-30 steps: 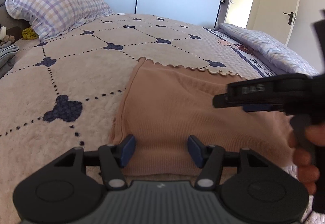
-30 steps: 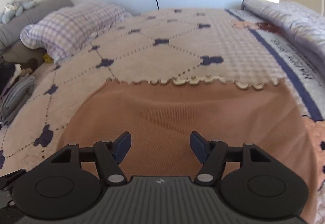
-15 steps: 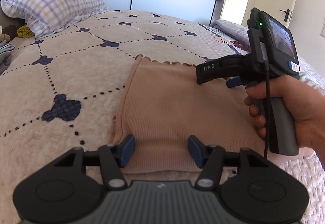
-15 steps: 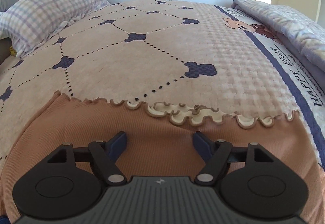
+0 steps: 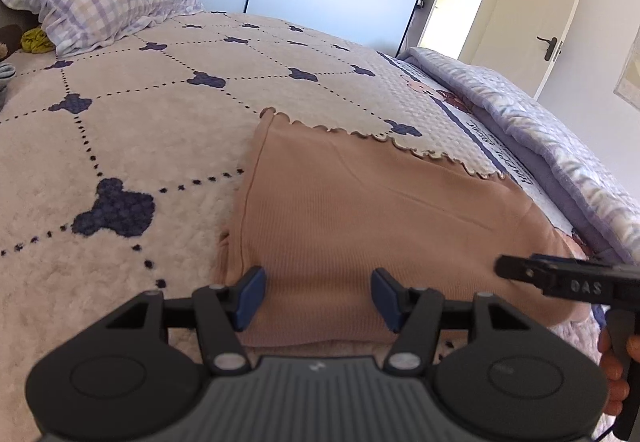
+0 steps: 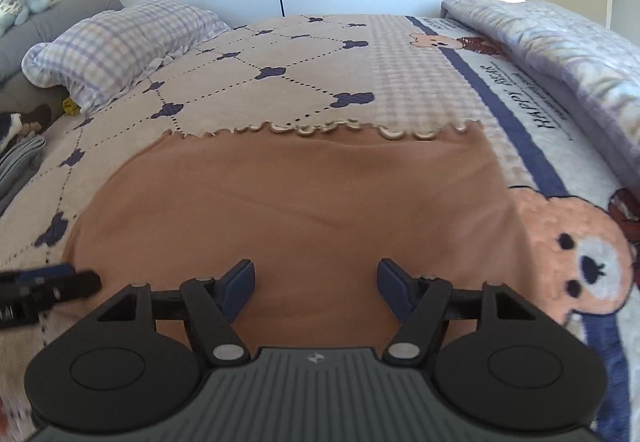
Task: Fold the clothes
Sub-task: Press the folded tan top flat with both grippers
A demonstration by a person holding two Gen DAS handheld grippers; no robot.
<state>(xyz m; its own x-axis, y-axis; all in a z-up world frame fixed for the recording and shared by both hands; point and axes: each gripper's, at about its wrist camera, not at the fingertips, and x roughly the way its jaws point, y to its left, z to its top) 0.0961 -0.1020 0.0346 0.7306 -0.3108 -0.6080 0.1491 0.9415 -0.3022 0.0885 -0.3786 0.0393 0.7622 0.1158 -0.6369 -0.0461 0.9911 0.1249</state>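
Two claws over a tan garment (image 5: pixel 360 217) on the bed (image 5: pixel 120 145), left claw (image 5: pixel 316 296) released, right claw (image 6: pixel 316 284) closing, empty.

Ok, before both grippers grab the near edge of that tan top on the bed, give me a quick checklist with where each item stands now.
1. Tan top lies flat on the blanket: ok, only shallow creases.
2. Left gripper over the near hem, nothing between its pads: ok.
3. Right gripper empty: ok, though its jaws are closing slightly.
4. Grippers apart from each other: ok.
5. Scalloped far hem even: ok.
6. Near hem layers aligned: cannot tell, the grippers hide them.
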